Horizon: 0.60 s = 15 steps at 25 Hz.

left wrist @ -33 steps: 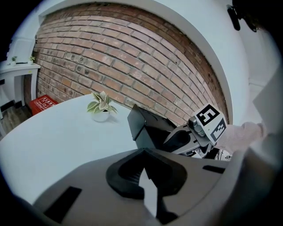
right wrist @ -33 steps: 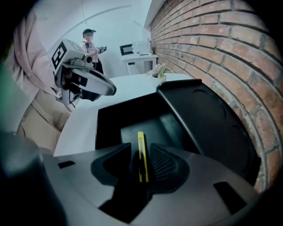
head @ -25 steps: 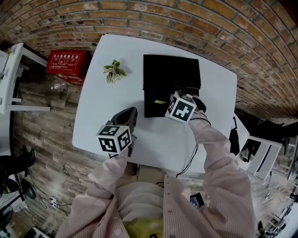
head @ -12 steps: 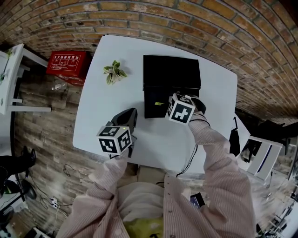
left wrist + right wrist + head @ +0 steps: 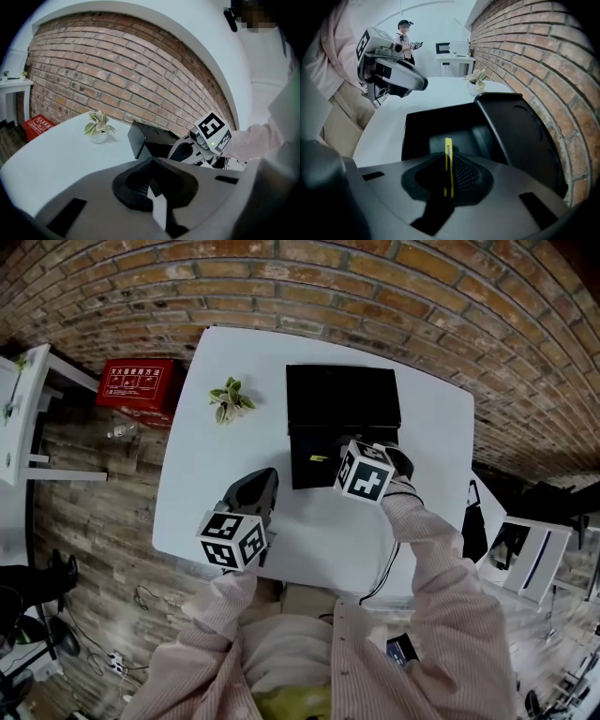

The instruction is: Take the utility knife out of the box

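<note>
Yellow slim utility knife, at frame centre, is clamped in the right tool, whose jaws have just closed over the open black box; lift-out should follow.

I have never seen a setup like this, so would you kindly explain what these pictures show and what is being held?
There is no robot here: a person holds a two-jaw gripper in each hand. The overhead picture comes from a camera on their head; the other two from cameras riding on each gripper, looking along its jaws. On the white table stand an open black box and a small potted plant. The right gripper reaches into the box; its jaws have just been closing and now pinch the yellow utility knife. The left gripper hovers over the table, jaws together and empty.
</note>
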### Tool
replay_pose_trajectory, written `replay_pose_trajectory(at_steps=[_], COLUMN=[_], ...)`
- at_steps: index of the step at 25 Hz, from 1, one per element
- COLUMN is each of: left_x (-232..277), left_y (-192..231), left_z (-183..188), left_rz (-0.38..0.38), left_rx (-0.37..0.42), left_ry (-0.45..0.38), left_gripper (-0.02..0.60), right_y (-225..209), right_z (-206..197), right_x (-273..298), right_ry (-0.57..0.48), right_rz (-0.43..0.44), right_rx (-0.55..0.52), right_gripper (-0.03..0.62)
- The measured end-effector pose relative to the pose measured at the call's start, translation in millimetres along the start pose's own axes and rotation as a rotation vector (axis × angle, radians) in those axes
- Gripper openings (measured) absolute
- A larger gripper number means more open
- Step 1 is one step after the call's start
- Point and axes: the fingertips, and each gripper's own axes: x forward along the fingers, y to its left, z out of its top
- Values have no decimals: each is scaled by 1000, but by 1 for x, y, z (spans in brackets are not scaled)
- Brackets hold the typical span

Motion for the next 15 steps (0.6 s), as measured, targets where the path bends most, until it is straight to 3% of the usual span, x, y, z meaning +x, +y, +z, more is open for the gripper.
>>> replay_pose_trajectory(at_steps=[10, 15], left_x=[-14, -23], left_y=[-9, -19], left_z=[30, 41], left_rz=[-36, -53], left_rx=[110, 177], left_ry=[-87, -115], left_gripper=[-9, -9], right_y=[-5, -2], right_z=[26, 38], right_x=[-49, -79], right_ry=[-197, -353], right_rz=[-163, -241], right_rx=[89, 182], right_gripper=[52, 52])
